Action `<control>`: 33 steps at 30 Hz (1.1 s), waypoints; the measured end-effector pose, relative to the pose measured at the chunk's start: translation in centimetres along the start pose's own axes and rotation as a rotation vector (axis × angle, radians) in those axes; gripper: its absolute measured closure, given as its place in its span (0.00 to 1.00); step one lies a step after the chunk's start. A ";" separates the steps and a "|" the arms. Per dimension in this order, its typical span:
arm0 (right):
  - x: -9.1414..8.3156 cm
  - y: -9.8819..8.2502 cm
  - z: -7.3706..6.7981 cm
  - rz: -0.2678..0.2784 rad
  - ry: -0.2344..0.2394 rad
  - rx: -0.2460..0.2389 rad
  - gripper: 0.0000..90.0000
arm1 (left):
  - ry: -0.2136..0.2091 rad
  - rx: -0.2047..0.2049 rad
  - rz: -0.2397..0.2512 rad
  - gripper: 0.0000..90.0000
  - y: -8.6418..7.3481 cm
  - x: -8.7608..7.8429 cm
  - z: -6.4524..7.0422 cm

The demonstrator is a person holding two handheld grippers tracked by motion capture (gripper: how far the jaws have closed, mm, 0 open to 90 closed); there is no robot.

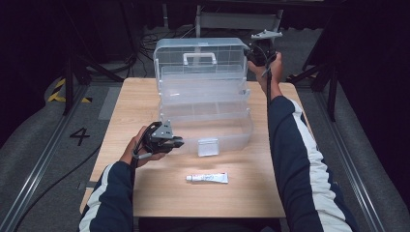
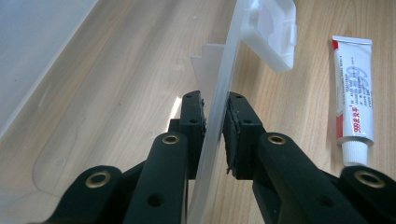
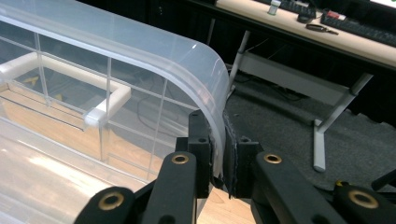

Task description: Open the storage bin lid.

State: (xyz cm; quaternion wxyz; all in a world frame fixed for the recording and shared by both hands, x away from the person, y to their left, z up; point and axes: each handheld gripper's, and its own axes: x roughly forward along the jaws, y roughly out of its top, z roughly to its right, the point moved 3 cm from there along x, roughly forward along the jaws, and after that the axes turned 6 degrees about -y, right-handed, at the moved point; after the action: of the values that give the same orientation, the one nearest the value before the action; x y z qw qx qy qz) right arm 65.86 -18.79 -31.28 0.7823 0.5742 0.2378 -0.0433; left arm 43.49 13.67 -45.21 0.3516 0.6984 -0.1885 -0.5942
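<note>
Currently the left gripper [image 2: 215, 135] has its fingers [image 2: 192, 122] pinching the front wall of the clear tiered storage box [image 1: 203, 92] on the tabletop [image 1: 145, 96]; a glue tube [image 2: 353, 93] lies just right of them. The right gripper [image 3: 217, 154] pinches the raised lid's [image 3: 140, 42] corner.

1. Clear plastic storage box [image 1: 205, 104]: translucent, tiered and standing open on the wooden table, its stepped trays fanned out towards the far edge.
2. Lid [image 1: 200, 55]: raised upright at the back, with a ribbed grid pattern and a white carry handle [image 1: 199, 58] facing the near side; its rounded right corner [image 3: 212, 79] is clamped at the rim.
3. Front wall of the base [image 2: 219, 98]: a thin translucent sheet, pinched on both faces near its left end; a white latch [image 1: 208, 147] hangs at its middle.
</note>
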 end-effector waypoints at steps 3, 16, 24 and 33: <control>0.2 0.0 0.0 0.001 -0.001 0.002 0.92 | 0.011 0.003 -0.010 0.87 0.1 0.0 0.1; 1.9 -0.5 1.0 -0.023 -0.008 0.003 0.92 | 0.030 0.014 -0.014 0.85 0.3 0.2 0.4; 2.3 -1.0 1.7 -0.035 -0.009 0.015 0.92 | 0.023 0.013 -0.015 0.84 0.7 0.5 0.5; 2.6 -1.6 2.4 -0.038 -0.008 0.019 0.92 | 0.058 0.034 -0.032 0.82 0.8 0.5 0.7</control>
State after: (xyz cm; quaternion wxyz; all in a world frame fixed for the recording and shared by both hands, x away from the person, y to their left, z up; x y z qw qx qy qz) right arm 68.43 -20.96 -33.21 0.7768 0.5767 0.2451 -0.0624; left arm 43.11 12.55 -45.02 0.3357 0.7242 -0.1770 -0.5757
